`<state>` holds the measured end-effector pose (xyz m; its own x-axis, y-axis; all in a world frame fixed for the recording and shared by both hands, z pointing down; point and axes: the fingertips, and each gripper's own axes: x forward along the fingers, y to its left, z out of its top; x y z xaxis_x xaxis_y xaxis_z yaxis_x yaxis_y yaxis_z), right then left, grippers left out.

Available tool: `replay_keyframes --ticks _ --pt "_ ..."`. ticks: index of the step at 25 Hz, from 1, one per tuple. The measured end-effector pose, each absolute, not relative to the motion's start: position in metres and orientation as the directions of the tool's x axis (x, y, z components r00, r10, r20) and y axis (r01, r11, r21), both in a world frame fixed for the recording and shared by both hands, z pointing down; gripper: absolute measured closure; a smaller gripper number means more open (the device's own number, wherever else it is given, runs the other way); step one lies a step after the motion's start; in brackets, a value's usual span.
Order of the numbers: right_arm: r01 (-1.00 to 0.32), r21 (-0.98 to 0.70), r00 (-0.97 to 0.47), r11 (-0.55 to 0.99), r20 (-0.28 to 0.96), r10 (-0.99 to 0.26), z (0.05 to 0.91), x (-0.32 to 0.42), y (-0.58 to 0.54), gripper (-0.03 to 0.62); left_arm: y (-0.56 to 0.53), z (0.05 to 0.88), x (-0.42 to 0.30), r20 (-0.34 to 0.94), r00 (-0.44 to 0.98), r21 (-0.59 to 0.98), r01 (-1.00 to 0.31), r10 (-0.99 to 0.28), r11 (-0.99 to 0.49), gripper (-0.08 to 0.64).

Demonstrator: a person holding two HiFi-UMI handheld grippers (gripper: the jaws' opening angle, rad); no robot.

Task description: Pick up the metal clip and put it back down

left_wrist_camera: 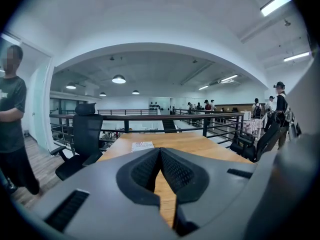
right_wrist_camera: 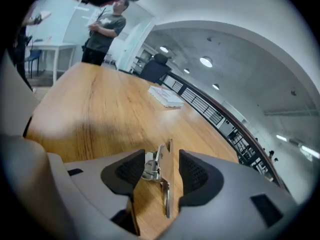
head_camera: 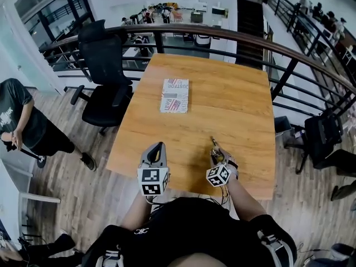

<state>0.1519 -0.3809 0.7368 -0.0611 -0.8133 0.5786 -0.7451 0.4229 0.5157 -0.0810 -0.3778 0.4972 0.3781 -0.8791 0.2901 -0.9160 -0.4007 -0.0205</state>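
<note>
The metal clip [right_wrist_camera: 160, 170] lies on the wooden table [head_camera: 233, 104] between the pads of my right gripper [right_wrist_camera: 161, 154], its long blade pointing back toward the camera. Those jaws stand apart, with a gap showing beside the clip, so the pads do not press on it. In the head view the clip [head_camera: 213, 143] shows as a thin sliver ahead of the right gripper [head_camera: 217, 153] near the table's front edge. My left gripper [head_camera: 160, 146] rests to its left, with its fingertips meeting and nothing between them [left_wrist_camera: 160, 150].
A white booklet with red print [head_camera: 174, 95] lies mid-table on the left. A black office chair [head_camera: 105, 77] stands at the table's left side, and a curved railing [head_camera: 250, 38] runs behind it. A person [head_camera: 22, 121] stands at the far left. A dark bag [head_camera: 322, 135] sits at the right.
</note>
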Motion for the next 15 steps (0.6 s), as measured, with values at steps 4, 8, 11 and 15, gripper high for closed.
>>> replay_keyframes --ticks 4,8,11,15 --pt "-0.885 0.356 -0.113 0.3 0.46 -0.881 0.679 0.162 -0.385 0.372 -0.382 0.497 -0.065 0.288 0.406 -0.016 -0.904 -0.868 -0.428 0.548" --pt "-0.959 0.24 -0.077 0.149 0.286 -0.955 0.597 0.186 -0.385 0.445 -0.385 0.497 -0.043 0.283 0.455 -0.011 -0.879 -0.845 -0.477 0.548" --pt "-0.982 0.187 -0.009 0.043 0.175 -0.984 0.549 0.212 -0.377 0.492 -0.385 0.5 -0.027 0.281 0.488 -0.009 -0.86 -0.826 -0.511 0.548" --pt "-0.991 0.128 0.055 -0.049 0.042 -0.998 0.496 0.238 -0.361 0.577 -0.383 0.5 -0.008 0.277 0.521 -0.011 -0.839 -0.808 -0.544 0.548"
